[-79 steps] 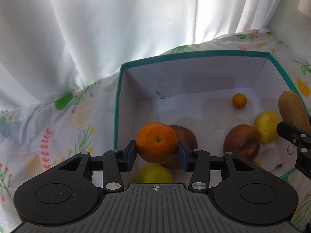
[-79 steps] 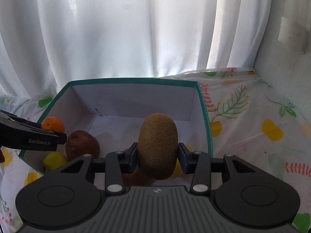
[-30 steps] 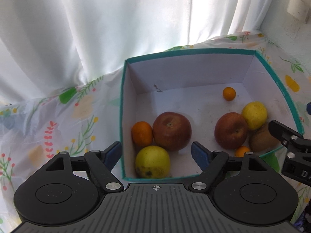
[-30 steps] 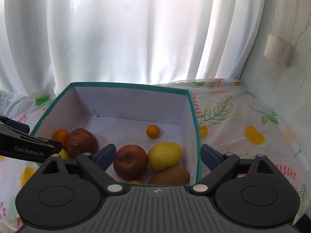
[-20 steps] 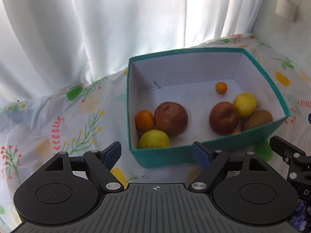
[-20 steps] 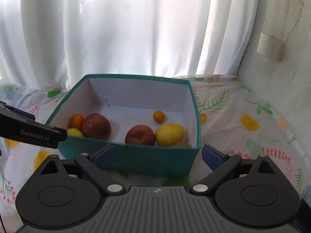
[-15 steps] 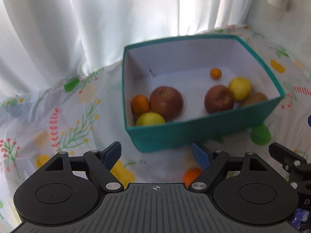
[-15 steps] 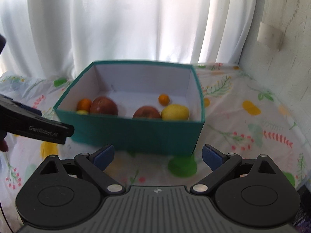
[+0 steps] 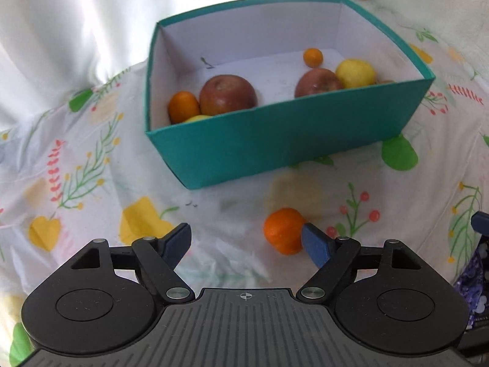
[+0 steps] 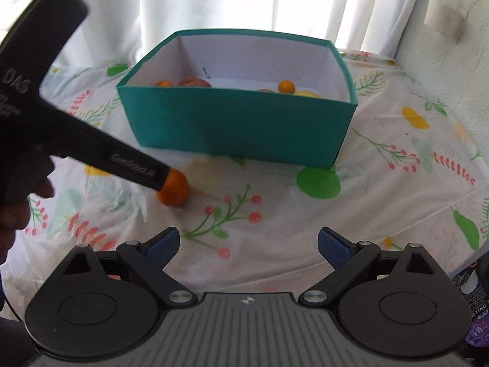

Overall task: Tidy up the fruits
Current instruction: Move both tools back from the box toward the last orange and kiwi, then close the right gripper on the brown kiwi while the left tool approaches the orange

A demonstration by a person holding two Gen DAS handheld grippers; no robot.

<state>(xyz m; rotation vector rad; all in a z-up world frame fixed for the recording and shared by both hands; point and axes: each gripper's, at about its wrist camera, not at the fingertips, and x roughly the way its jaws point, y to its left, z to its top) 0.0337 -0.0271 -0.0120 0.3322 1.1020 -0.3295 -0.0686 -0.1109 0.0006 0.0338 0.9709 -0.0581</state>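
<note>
Orange and round, one loose tangerine [image 9: 284, 229] sits on the flowered tablecloth [image 9: 91, 168] in front of the teal box [image 9: 275, 140], apart from it. We judge it to be the one fruit not yet put away, as far as these two views show.

Inside the box we see most of the fruit already gathered. On one side a small orange [image 9: 183, 107], a large red apple [image 9: 227, 94] and a sliver of a yellow fruit [image 9: 198, 118] crowd together. On the other side sit a second red apple [image 9: 318, 83], a lemon [image 9: 356, 73] and a tiny orange fruit [image 9: 312, 57] farther back. The front wall of the box hides whatever lies low behind it.

Our left hand-held gripper [image 9: 246, 243] is spread wide and holds nothing. The tangerine lies just ahead of its right finger, almost touching the blue pad [image 9: 314, 244]. In the right wrist view, that same gripper's tip overlaps the tangerine [image 10: 174, 189].

Our right hand-held gripper [image 10: 248, 243] is also spread wide and empty, over bare cloth on the table, well short of the box [image 10: 238, 125].

We judge the task nearly finished: what remains is to grasp the tangerine and set it in the box.
</note>
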